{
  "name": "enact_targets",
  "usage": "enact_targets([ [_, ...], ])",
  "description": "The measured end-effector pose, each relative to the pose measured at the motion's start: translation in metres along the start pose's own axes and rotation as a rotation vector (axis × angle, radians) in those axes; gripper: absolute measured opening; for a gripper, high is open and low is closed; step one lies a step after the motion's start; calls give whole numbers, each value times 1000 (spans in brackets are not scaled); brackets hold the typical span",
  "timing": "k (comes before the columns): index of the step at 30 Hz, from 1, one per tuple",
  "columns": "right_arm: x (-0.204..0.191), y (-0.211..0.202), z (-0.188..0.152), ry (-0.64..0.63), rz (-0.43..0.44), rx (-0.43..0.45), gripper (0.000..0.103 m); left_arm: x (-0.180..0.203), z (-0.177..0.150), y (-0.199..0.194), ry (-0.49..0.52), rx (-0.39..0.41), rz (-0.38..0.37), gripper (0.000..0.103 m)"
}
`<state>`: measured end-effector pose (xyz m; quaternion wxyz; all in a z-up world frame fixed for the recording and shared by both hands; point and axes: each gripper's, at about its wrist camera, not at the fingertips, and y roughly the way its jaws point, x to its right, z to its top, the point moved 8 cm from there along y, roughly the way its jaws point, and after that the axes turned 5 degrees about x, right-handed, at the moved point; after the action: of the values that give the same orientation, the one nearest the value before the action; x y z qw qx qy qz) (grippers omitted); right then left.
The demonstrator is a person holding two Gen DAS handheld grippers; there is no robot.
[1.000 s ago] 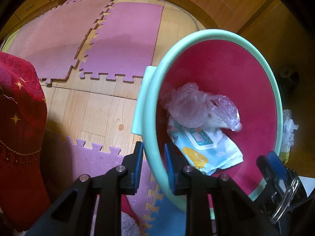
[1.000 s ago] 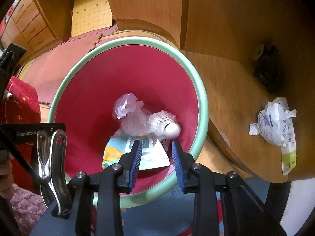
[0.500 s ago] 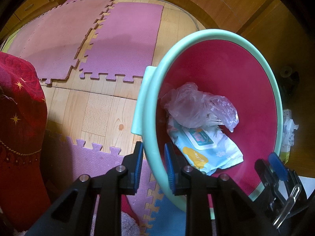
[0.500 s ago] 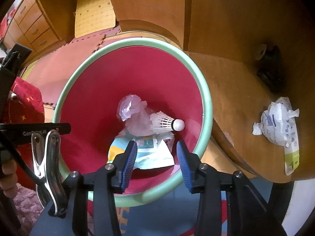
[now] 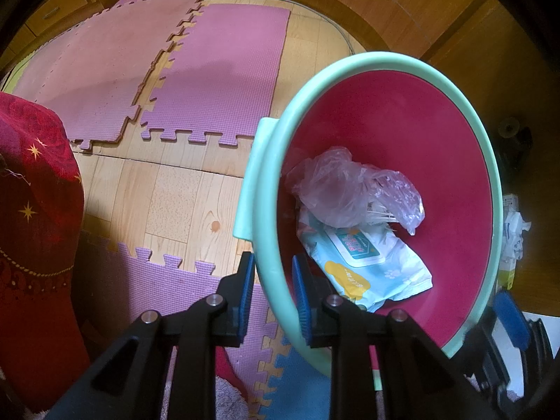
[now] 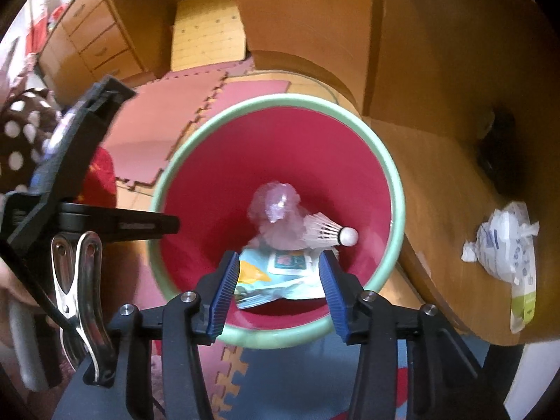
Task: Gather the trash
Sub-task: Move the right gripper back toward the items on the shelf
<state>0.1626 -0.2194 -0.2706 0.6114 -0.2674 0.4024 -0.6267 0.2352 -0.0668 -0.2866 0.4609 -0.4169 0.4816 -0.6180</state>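
Left hand-held gripper (image 5: 271, 294) clamped on bin rim (image 5: 269, 245) — right hand-held gripper (image 6: 278, 287) opening, empty

Room around the work area: floor, mats and furniture

Purple foam puzzle mats (image 5: 217, 70) covered the wooden floor (image 5: 168, 203) from ten to twelve o'clock in the left wrist view, with a blue mat piece (image 5: 297, 385) at six o'clock. A red cloth with gold stars (image 5: 35, 192) filled nine o'clock. A pale gridded board (image 6: 206, 42) leaned at twelve o'clock in the right wrist view, wooden drawers (image 6: 91, 45) at ten. The curved wooden table (image 6: 437, 182) lay at three o'clock, bearing a dark object (image 6: 500, 140), possibly a small clip or fitting, too blurred to identify.
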Motion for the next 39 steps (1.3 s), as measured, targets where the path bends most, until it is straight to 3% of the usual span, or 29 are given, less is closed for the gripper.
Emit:
enact_targets([
  [6,-8,-30,15,-7,42,66,49,0,1,-1,1,-4,-2,23],
  [16,3,-107,47,37,40,220,49,0,2,-2,0,-6,-3,23],
  [23,47,-155,59,125,-41,298,49,0,2,-3,0,-8,-3,23],
  [30,86,-174,78,174,-109,324,49,0,2,-3,0,-8,-3,23],
  [39,106,-187,121,187,-159,397,49,-2,1,-3,11,-6,2,23],
])
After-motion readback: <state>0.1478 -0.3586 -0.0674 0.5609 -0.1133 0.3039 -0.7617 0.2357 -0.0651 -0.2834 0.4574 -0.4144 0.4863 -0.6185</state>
